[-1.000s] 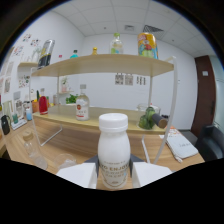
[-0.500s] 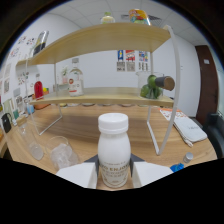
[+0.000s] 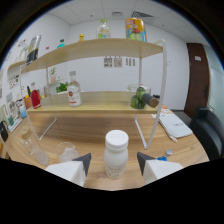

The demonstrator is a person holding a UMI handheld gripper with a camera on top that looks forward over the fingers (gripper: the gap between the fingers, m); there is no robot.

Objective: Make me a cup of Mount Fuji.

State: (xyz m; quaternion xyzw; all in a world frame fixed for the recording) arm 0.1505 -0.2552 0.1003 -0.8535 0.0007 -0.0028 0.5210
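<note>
White plastic bottle (image 3: 115, 154) with a screw cap stands upright on the wooden table (image 3: 100, 131), between the gripper (image 3: 113, 161) fingers; gap visible on both sides, so fingers are spread, not pressing it. Bottle label too blurry to read. Only the dark inner fingertips (image 3: 83, 161) and pale finger bodies show, rest of gripper cut off below. Just beside the left finger a clear glass cup (image 3: 65, 150), more clear glassware (image 3: 31, 145) further left, shapes hard to make out. Small blue item (image 3: 163, 157) near the right finger, partly hidden. Beyond the bottle a white-framed shelf rack (image 3: 148, 107) with wood boards; lower board holds a labelled bottle (image 3: 73, 93), a red container (image 3: 35, 98), greenery (image 3: 139, 98). Top board carries a clear bottle (image 3: 103, 29) and a colourful box (image 3: 135, 29), contents unreadable. White flat object (image 3: 172, 125) lies on the table to the right, near a dark chair (image 3: 210, 132).
</note>
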